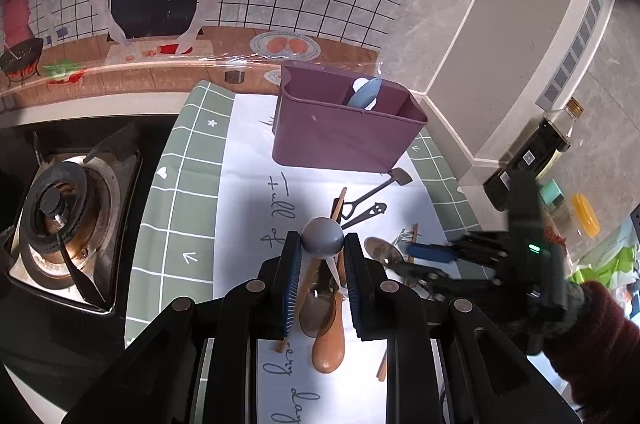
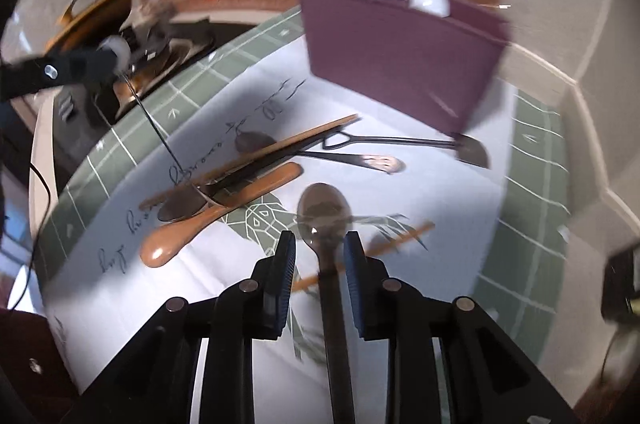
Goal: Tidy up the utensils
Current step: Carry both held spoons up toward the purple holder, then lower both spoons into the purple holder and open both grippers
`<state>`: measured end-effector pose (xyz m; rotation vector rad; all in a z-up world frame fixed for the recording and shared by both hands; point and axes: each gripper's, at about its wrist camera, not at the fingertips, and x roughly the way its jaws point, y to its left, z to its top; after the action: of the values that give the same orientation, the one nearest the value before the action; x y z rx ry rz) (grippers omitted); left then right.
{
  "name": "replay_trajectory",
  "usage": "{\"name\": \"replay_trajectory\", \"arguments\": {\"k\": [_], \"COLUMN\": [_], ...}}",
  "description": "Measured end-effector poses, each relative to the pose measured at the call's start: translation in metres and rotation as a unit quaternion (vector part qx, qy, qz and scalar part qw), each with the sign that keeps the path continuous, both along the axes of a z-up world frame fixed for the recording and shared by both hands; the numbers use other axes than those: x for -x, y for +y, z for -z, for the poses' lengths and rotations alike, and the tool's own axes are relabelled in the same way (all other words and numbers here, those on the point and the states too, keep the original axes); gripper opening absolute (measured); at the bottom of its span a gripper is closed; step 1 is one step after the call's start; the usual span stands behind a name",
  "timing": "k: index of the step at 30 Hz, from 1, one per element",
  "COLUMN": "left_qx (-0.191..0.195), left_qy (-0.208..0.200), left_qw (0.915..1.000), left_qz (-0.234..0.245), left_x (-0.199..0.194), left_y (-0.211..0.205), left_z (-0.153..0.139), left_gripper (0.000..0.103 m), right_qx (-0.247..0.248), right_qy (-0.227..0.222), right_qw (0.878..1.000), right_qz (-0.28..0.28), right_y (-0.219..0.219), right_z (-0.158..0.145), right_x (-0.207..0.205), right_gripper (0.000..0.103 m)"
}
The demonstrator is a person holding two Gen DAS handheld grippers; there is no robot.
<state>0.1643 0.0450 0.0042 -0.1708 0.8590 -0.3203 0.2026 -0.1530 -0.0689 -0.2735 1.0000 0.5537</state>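
Gas burner (image 1: 60, 216): far left of the left wrist view, off the mat, no part in the job.
Mat (image 1: 176, 207): green-checked border, white printed middle; the loose utensils lie on it.
Left gripper (image 1: 322, 256): pads pressed against a round grey ball-shaped utensil end (image 1: 322, 236), gripping it above the pile (what hangs below it is hard to make out).
Pile under the left gripper: a wooden spoon (image 1: 329, 340), a dark spoon and a chopstick (image 1: 338, 203), crossing and touching.
Purple caddy (image 1: 344, 127): upright at the back of the mat, divided inside; a pale blue spoon (image 1: 366, 91) already stands in a middle compartment.
Black shovel-shaped utensil (image 1: 376, 189): flat on the mat just in front of the caddy.
Right gripper (image 2: 320, 256): jaws apart, straddling the neck of a dark metal spoon (image 2: 324, 212) without pinching it; that view is motion-blurred.
Step in hand: mid-sort, I judge; one piece lifted on the left, a pick lining up on the right.
Next move: the left carries its piece over the caddy rim and lets go in a compartment; the right needs to close squarely on the spoon neck.
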Motion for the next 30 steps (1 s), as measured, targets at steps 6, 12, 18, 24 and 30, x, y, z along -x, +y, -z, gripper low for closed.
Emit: {"name": "replay_trajectory", "arguments": {"k": [6, 12, 18, 24, 30], "left_qx": [0.000, -0.007, -0.017, -0.016, -0.011], "left_qy": [0.004, 0.002, 0.000, -0.003, -0.012], "left_qw": [1.0000, 1.0000, 0.9998, 0.9996, 0.9993], "left_qz": [-0.001, 0.003, 0.011, 0.022, 0.033], "left_x": [-0.001, -0.001, -0.003, -0.004, -0.005], "left_y": [-0.001, -0.002, -0.006, -0.009, -0.011], "left_z": [0.001, 0.000, -0.003, -0.008, -0.017], "left_gripper": [0.022, 0.022, 0.022, 0.022, 0.022], "right_qx": [0.018, 0.018, -0.028, -0.060, -0.127], "right_qy": [0.016, 0.007, -0.020, -0.048, -0.068], "right_qw": [1.000, 0.999, 0.997, 0.991, 0.980], "right_qz": [0.015, 0.036, 0.075, 0.107, 0.134], "right_y": [0.006, 0.005, -0.022, -0.041, -0.062], "right_z": [0.015, 0.008, -0.022, -0.049, -0.082], "right_x": [-0.023, -0.020, -0.008, -0.001, -0.003], "right_gripper": [0.030, 0.029, 0.029, 0.029, 0.029]}}
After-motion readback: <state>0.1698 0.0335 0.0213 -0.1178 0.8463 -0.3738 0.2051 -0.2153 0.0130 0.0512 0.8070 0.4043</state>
